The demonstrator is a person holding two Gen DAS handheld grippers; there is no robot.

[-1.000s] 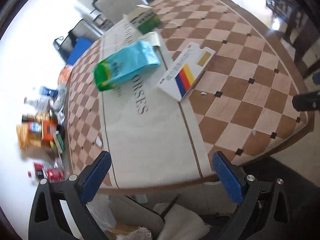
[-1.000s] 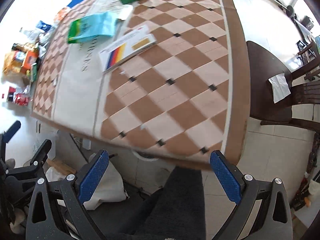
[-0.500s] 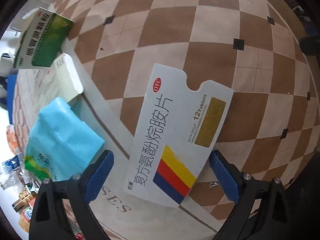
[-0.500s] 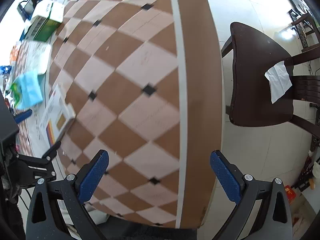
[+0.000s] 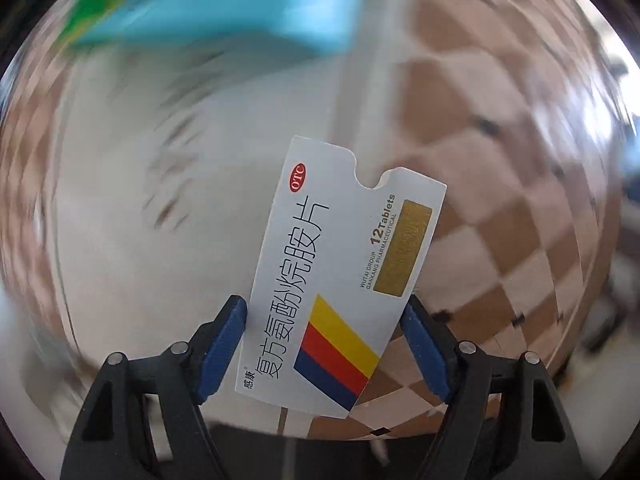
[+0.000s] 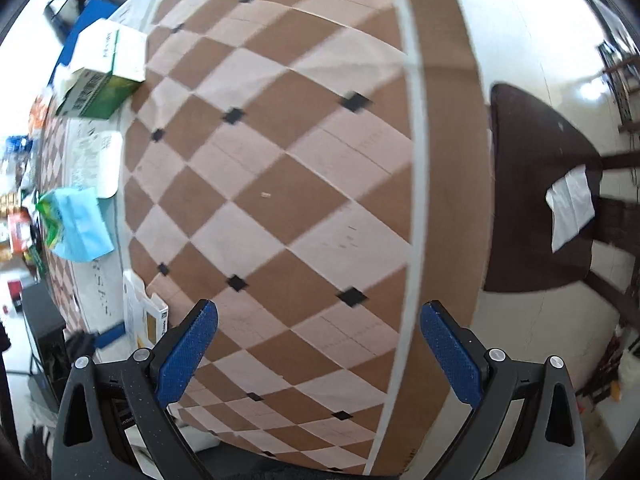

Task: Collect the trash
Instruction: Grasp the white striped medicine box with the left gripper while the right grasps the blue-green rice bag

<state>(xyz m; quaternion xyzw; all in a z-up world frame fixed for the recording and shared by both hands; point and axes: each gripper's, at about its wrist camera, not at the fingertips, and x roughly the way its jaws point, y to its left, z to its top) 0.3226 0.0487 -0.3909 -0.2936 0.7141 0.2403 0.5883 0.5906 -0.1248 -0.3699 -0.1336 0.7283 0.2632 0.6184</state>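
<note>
My left gripper (image 5: 324, 340) is shut on a flat white medicine box (image 5: 340, 280) with yellow, red and blue stripes, its blue pads pressing the box's two long edges. The box is sharp while the table behind is blurred. The same box shows in the right wrist view (image 6: 146, 320) at the table's left edge. A blue and green packet (image 5: 208, 4) lies beyond it, also seen in the right wrist view (image 6: 74, 226). My right gripper (image 6: 318, 344) is open and empty over the checkered table (image 6: 304, 184).
A green and white carton (image 6: 106, 72) and a flat white box (image 6: 106, 164) lie at the table's far left. A dark wooden chair (image 6: 532, 188) with a white tissue (image 6: 570, 208) stands right of the table. Clutter lines the floor at left.
My left gripper closed in on the striped medicine box and gripped it; the scene behind now blurs with motion. My right gripper moved forward over the table and stayed open.
</note>
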